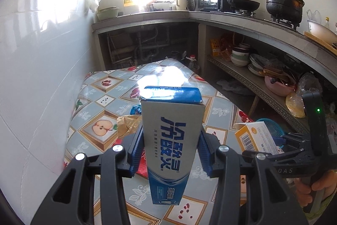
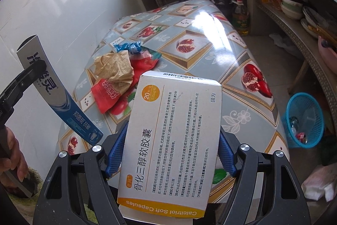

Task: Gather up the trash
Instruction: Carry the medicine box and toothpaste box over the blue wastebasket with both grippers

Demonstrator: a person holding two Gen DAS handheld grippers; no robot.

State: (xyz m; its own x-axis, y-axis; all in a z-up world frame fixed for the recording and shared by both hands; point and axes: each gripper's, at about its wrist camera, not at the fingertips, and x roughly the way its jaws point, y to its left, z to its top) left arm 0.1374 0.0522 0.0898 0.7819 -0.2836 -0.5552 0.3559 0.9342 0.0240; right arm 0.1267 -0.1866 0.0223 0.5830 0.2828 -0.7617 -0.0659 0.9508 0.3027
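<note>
Both hands are loaded. The left gripper has its blue pads clamped on the long sides of a toothpaste box, held above the table with its far end tipped up toward the counter. The right gripper is clamped across a wider capsule box, printed face up — also clear of the table.

Both are thin card cartons, and I'd judge them light and probably empty, so they'll dent before they slip. The glossy print is a bit slick, yet the ribbed pads bite well. The hold across the narrow width, near mid-length, looks sound; squeezing harder would just crush the walls.

Left on the table, near its middle: a crumpled brown paper, a red wrapper under it and a blue foil wrapper just behind. Those are soft and floppy — best pinched at a raised fold, not flat.

The blue bin stands on the floor beside the table's right edge, some rubbish already in it. That's where these cartons likely go.
</note>
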